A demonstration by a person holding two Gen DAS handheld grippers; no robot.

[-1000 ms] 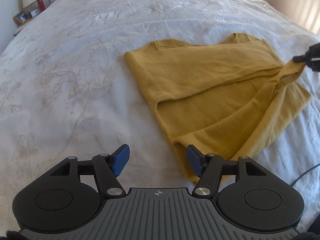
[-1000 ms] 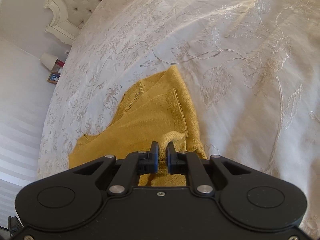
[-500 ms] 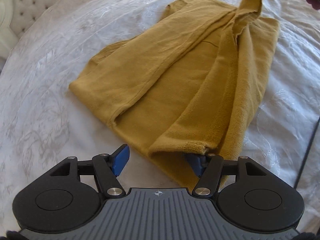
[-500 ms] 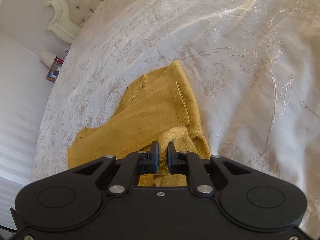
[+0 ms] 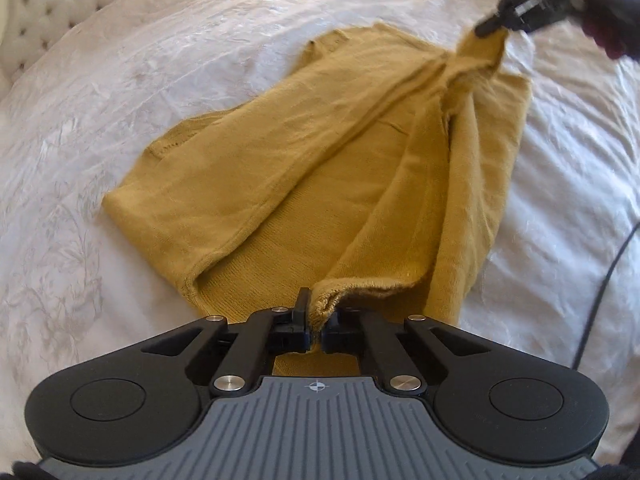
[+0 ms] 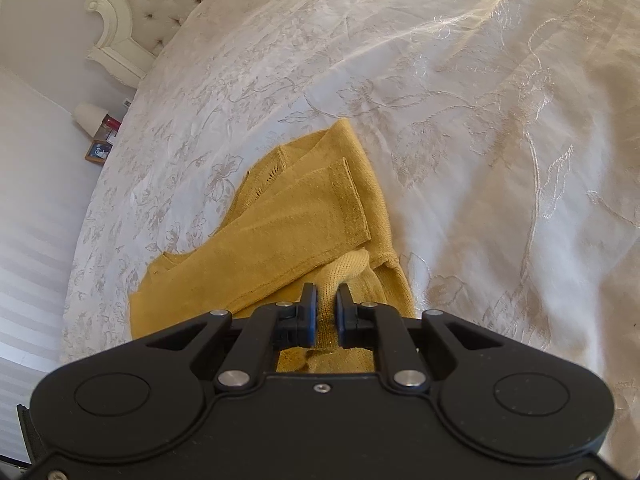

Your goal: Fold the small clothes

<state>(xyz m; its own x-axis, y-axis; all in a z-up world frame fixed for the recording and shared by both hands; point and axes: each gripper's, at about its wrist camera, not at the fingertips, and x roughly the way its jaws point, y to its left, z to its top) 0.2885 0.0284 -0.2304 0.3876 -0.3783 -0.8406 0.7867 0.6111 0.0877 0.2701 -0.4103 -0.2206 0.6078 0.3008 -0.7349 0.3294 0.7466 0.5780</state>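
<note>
A mustard-yellow knit sweater lies partly folded on the white embroidered bedspread. My left gripper is shut on the near hem of the sweater, the cloth bunched between its pads. At the far end of the garment my right gripper pinches a raised corner of the same sweater. In the right wrist view the right gripper holds a rolled strip of the yellow knit between its blue pads, with the sleeve lying across the body beyond.
A tufted cream headboard stands at the head of the bed. A bedside table with a lamp and picture frame sits beside it. A dark cable runs along the bed's right side.
The left gripper closed from wide open onto the sweater's near hem, after swinging round to face along the garment. The right gripper kept its hold on the far corner.
</note>
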